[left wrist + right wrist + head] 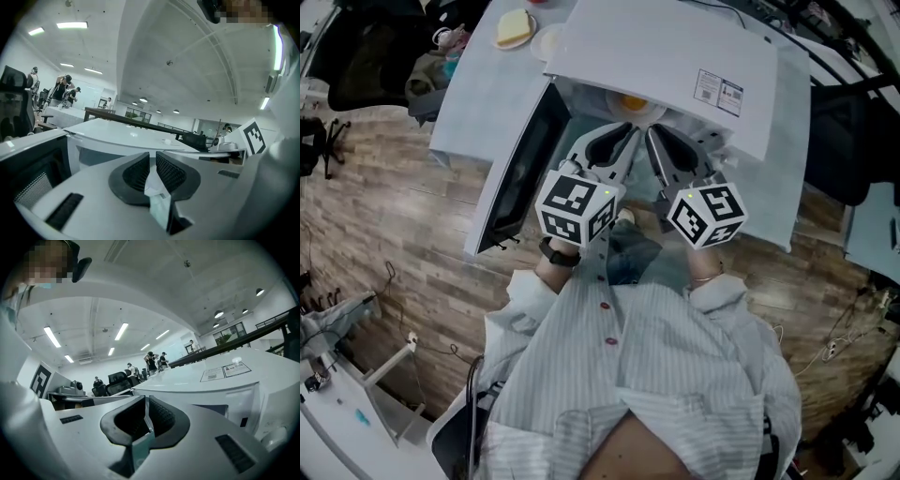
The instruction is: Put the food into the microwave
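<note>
The white microwave [675,52] stands on a table with its door [520,169] swung open to the left. Just inside the opening sits a white plate with yellow-orange food [633,102], partly hidden under the microwave's top. My left gripper [619,139] and right gripper [657,141] hover side by side in front of the opening, apart from the plate. In the left gripper view the pads of the left gripper [152,158] are drawn together with nothing between them. The right gripper [146,403] is likewise shut and empty. Both look level over the microwave's top [126,136].
A second plate with a sandwich [514,28] lies on the table to the left behind the microwave, beside an empty white plate [546,42]. Dark office chairs [366,56] stand at the far left. Several people stand far off in the room [152,362].
</note>
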